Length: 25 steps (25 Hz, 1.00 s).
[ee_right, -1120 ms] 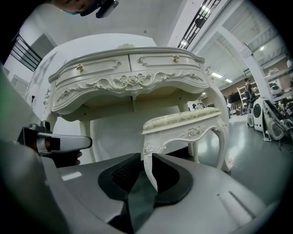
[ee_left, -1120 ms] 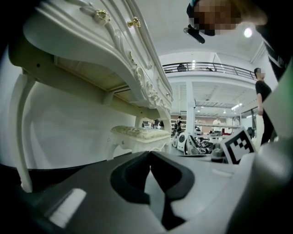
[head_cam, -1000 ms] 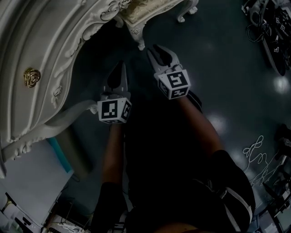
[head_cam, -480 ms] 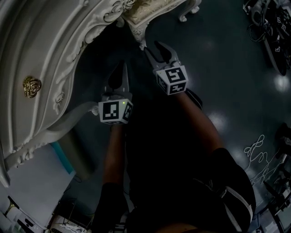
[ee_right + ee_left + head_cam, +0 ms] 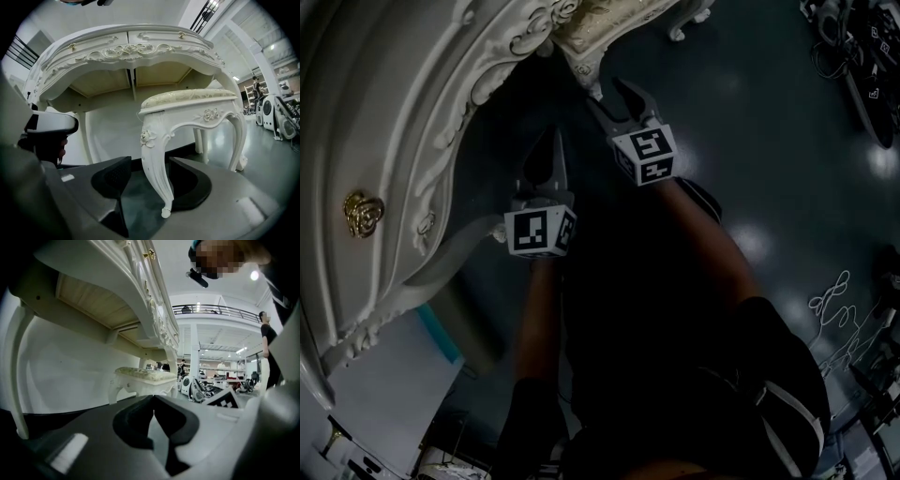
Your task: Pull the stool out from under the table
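The white carved stool (image 5: pixel 591 28) stands at the top of the head view, beside the ornate white table (image 5: pixel 394 112). My right gripper (image 5: pixel 614 94) is low at the stool's front leg (image 5: pixel 157 173). Its jaws are opening, and the leg stands between them with a gap on each side. In the right gripper view the cushioned stool (image 5: pixel 187 101) is in front of the table (image 5: pixel 126 51). My left gripper (image 5: pixel 548 141) hangs shut and empty, short of the stool and left of the right gripper. The left gripper (image 5: pixel 153 401) looks under the table toward the stool (image 5: pixel 140 376).
A curved table leg (image 5: pixel 450 248) runs just left of the left gripper. Dark glossy floor spreads to the right, with cables and equipment (image 5: pixel 862 66) at the far right and a loose white cable (image 5: pixel 839 309) lower down. A blue-edged white panel (image 5: pixel 441 328) sits at lower left.
The right gripper has moved forward to the stool's front leg and its jaws have spread wider around it. The left gripper has stayed shut and nearly still.
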Each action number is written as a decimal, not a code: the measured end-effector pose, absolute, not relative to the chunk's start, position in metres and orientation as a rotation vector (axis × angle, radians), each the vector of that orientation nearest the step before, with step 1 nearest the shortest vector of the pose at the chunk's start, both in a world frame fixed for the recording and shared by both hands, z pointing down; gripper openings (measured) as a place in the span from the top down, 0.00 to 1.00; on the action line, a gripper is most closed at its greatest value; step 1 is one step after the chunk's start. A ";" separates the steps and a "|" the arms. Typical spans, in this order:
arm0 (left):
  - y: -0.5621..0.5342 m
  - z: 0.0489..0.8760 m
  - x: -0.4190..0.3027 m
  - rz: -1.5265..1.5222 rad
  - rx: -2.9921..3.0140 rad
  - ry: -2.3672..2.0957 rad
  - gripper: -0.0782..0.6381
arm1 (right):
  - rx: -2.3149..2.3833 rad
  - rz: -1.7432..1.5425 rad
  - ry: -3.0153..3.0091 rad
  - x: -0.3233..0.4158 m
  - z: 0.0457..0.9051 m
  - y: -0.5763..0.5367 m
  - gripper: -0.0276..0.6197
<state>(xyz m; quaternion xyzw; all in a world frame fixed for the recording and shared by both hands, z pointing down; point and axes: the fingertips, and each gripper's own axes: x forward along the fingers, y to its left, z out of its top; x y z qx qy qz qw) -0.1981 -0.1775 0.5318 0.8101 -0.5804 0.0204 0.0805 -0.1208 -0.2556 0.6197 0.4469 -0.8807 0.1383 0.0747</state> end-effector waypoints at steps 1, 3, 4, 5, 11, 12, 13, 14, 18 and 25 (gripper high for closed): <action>-0.178 0.532 -0.199 0.058 2.415 -1.733 0.88 | 1.342 0.417 -2.636 -0.122 0.621 -0.257 0.56; -0.179 0.531 -0.200 0.055 2.411 -1.727 0.88 | 1.348 0.421 -2.629 -0.125 0.624 -0.261 0.56; -0.179 0.532 -0.201 0.055 2.413 -1.725 0.88 | 1.350 0.422 -2.628 -0.126 0.624 -0.263 0.55; -0.180 0.532 -0.202 0.056 2.415 -1.724 0.88 | 1.349 0.422 -2.628 -0.127 0.626 -0.264 0.55; -0.180 0.537 -0.207 0.078 2.429 -1.725 0.88 | 1.340 0.434 -2.617 -0.135 0.630 -0.273 0.54; -0.180 0.538 -0.207 0.085 2.428 -1.721 0.88 | 1.340 0.433 -2.617 -0.136 0.630 -0.275 0.54; -0.179 0.540 -0.207 0.094 2.423 -1.716 0.88 | 1.338 0.431 -2.618 -0.137 0.630 -0.276 0.54; -0.179 0.542 -0.207 0.101 2.416 -1.710 0.88 | 1.335 0.429 -2.619 -0.139 0.630 -0.278 0.54; -0.180 0.542 -0.208 0.092 2.402 -1.711 0.88 | 1.321 0.427 -2.617 -0.144 0.632 -0.283 0.53; -0.182 0.543 -0.212 0.072 2.397 -1.726 0.88 | 1.317 0.436 -2.613 -0.149 0.636 -0.291 0.53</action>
